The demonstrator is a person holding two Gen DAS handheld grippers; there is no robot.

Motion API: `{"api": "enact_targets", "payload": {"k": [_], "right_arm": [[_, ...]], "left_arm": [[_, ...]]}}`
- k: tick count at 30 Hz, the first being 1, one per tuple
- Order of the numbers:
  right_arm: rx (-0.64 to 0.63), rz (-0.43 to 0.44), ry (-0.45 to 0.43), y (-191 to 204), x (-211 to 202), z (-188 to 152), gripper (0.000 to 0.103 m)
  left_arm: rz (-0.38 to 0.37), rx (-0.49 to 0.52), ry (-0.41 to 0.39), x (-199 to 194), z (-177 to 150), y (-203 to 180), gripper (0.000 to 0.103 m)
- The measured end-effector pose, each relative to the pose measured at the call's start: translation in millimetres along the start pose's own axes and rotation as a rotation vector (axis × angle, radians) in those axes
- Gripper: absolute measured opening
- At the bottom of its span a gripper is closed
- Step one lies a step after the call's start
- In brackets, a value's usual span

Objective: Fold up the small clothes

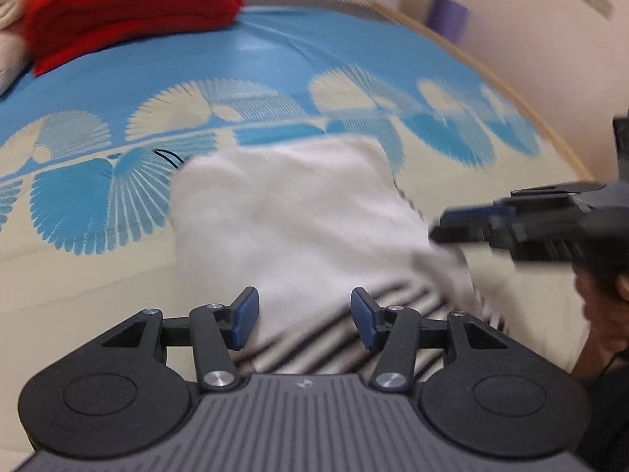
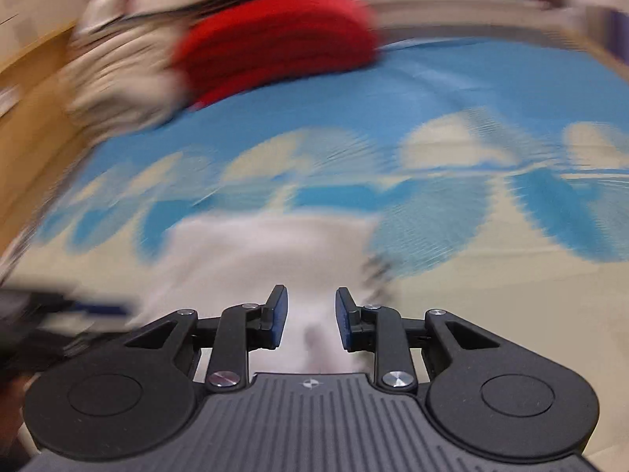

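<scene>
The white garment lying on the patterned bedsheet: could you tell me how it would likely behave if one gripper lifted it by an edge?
The white garment would probably droop, since its edges lie soft and rumpled on the bedsheet. It looks thin, so it is likely light. Its folded layers, with a striped part showing underneath, may slide apart unless both are pinched.

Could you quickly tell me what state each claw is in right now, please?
Left claw: open, holding nothing; the white cloth lies beyond the jaws.
Right claw: open with a narrower gap, nothing gripped, over the same cloth.
</scene>
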State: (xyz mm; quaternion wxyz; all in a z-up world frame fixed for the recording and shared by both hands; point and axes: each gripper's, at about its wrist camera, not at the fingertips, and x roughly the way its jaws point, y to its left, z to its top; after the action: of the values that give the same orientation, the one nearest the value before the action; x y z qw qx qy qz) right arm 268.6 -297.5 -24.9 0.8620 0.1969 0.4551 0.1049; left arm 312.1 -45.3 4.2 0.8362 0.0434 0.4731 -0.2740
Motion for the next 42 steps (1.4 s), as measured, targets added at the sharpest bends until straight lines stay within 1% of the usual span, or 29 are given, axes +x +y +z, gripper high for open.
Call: {"api": "enact_targets", "payload": {"k": [1,2,3,5,7,8,9,11,12,13,14,16,17,18,19,21,22,24,27,31,32,33,34,35,36,37,38,40,42], "right_arm": [[-0.051,0.05,0.041,9,-3,-8,0.029],[-0.1,0.074,0.072,17,-5,-18,0.029],[-0.149,0.073,0.103,24,-6,-29,0.029],[-0.179,0.054,0.17,28,-1,-42,0.029],[-0.19,0.009,0.256,27,10,-56,0.032],[-0.199,-0.034,0.288,26,14,-62,0.04],[-0.2,-0.067,0.306,24,17,-66,0.047],[-0.159,-0.07,0.302,20,13,-64,0.047],[-0.133,-0.067,0.278,19,7,-60,0.047],[-0.113,-0.063,0.245,19,1,-56,0.047],[-0.087,-0.057,0.205,16,-5,-53,0.049],[0.0,-0.05,0.14,5,-10,-45,0.058],[0.044,-0.051,0.121,-4,-10,-42,0.065],[0.091,-0.056,0.108,-11,-8,-41,0.069],[0.13,-0.064,0.106,-19,-3,-40,0.069],[0.185,-0.062,0.129,-33,15,-39,0.07],[0.206,-0.057,0.144,-37,23,-41,0.07],[0.249,-0.037,0.176,-48,38,-45,0.07],[0.28,-0.002,0.202,-53,53,-52,0.07],[0.246,0.004,0.178,-47,58,-52,0.071],[0.243,0.01,0.173,-46,59,-52,0.069],[0.241,0.019,0.173,-46,60,-51,0.06],[0.242,0.038,0.172,-46,59,-49,0.052],[0.24,0.06,0.166,-45,59,-48,0.038],[0.234,0.069,0.152,-43,58,-45,0.025],[0.226,0.076,0.138,-42,56,-42,0.022],[0.227,0.083,0.125,-41,55,-40,0.018],[0.239,0.098,0.075,-42,49,-33,0.017],[0.264,0.118,-0.009,-43,39,-21,0.015]], "left_arm": [[0.013,0.016,0.015,1,-4,-2,0.057],[0.027,0.026,0.029,2,-7,-3,0.057],[0.032,0.03,0.04,3,-10,-4,0.057],[0.028,0.026,0.073,5,-15,-3,0.057],[0.034,0.02,0.147,15,-21,1,0.058],[0.036,0.012,0.17,19,-24,3,0.058],[0.039,-0.001,0.167,18,-24,5,0.058],[0.028,-0.058,0.14,10,-20,13,0.058],[0.03,-0.097,0.113,4,-18,18,0.06],[0.036,-0.141,0.079,0,-15,25,0.064],[0.043,-0.185,0.053,-3,-14,32,0.071],[0.064,-0.286,0.032,0,-12,49,0.077],[0.069,-0.323,0.028,3,-11,54,0.079],[0.071,-0.358,0.032,10,-9,60,0.079],[0.069,-0.388,0.039,17,-10,67,0.079],[0.038,-0.457,0.061,33,-16,79,0.083],[0.021,-0.5,0.074,41,-20,84,0.086],[-0.032,-0.563,0.078,52,-20,93,0.086],[-0.102,-0.596,0.057,62,-17,97,0.086],[-0.128,-0.603,0.055,75,-14,100,0.086],[-0.13,-0.602,0.051,78,-12,101,0.084],[-0.13,-0.597,0.045,79,-11,102,0.082],[-0.131,-0.587,0.036,80,-8,102,0.075],[-0.13,-0.569,0.027,77,-7,99,0.066],[-0.124,-0.547,0.016,75,-3,97,0.061],[-0.119,-0.524,-0.004,71,2,95,0.048],[-0.118,-0.512,-0.025,64,5,94,0.044],[-0.101,-0.487,-0.091,49,16,94,0.043],[-0.073,-0.452,-0.168,34,26,93,0.043]]}}
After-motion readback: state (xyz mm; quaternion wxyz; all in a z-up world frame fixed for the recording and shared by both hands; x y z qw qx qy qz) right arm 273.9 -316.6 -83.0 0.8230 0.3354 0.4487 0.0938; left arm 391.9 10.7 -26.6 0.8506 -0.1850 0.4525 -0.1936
